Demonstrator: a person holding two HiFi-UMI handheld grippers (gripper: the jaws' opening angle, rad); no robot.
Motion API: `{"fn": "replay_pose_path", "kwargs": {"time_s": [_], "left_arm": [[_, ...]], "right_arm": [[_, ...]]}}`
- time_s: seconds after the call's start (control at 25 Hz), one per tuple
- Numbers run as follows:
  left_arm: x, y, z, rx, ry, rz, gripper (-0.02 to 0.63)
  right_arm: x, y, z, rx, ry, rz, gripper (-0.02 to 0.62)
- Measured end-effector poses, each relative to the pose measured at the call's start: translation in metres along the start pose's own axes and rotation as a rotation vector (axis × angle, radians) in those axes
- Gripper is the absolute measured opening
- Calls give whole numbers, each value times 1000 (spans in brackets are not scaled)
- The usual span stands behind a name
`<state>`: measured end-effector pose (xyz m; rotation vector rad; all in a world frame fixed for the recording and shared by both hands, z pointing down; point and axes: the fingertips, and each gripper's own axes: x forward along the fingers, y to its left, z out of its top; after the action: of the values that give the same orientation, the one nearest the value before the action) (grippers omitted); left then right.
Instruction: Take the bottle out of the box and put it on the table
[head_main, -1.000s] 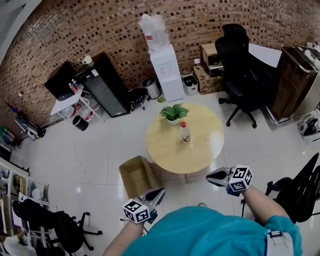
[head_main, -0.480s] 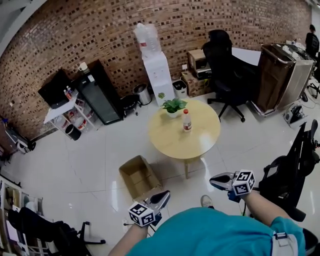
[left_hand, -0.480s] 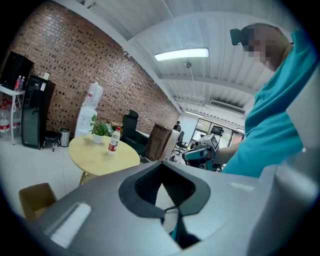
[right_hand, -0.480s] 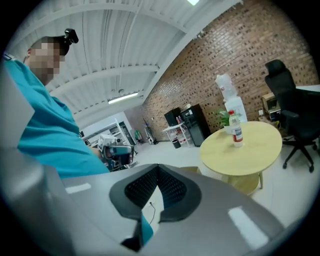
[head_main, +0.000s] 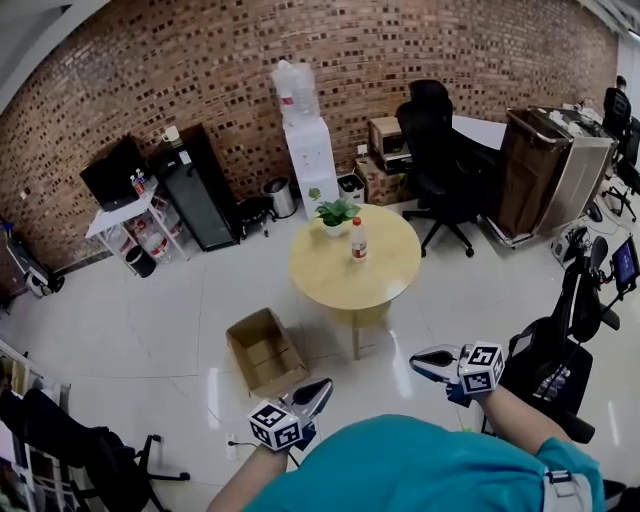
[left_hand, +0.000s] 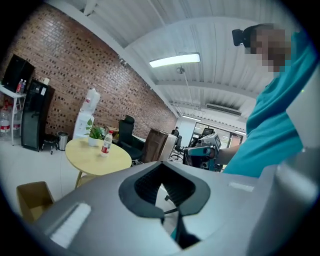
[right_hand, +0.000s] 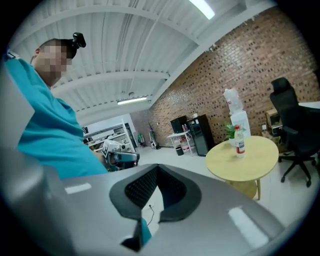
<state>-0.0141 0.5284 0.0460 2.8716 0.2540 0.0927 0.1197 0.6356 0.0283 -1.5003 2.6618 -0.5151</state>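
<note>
Bottle (head_main: 357, 240) stands upright on the round worktop (head_main: 330, 285) beside a potted plant (head_main: 335, 212), well apart from the box (head_main: 265, 350) on the floor. We judge it light, stiff, slick plastic; grip mid-body. Left tool (head_main: 322, 384) and right tool (head_main: 418, 357): both shut, empty.

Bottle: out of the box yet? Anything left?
Looks done: the bottle stands upright on the round table beside the potted plant; the cardboard box on the floor looks empty. In hand: nothing; left gripper and right gripper shut, empty. Left: nothing visible.
</note>
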Motion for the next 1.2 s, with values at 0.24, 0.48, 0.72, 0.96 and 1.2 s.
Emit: {"fn": "replay_pose_path", "kwargs": {"time_s": [0.24, 0.48, 0.72, 0.96, 1.2], "left_arm": [[-13, -116, -6, -21, -65, 86, 0], [34, -186, -25, -63, -52, 75, 0], [26, -209, -7, -6, -56, 68, 0], [-6, -209, 4, 13, -78, 48, 0], [-49, -199, 13, 11, -78, 43, 0]], "right_arm": [[-85, 85, -18, -64, 14, 53, 1], [-145, 94, -50, -17, -13, 74, 2], [-155, 109, -55, -17, -15, 67, 0], [-133, 135, -52, -57, -5, 42, 0], [-99, 165, -39, -97, 3, 27, 0]]}}
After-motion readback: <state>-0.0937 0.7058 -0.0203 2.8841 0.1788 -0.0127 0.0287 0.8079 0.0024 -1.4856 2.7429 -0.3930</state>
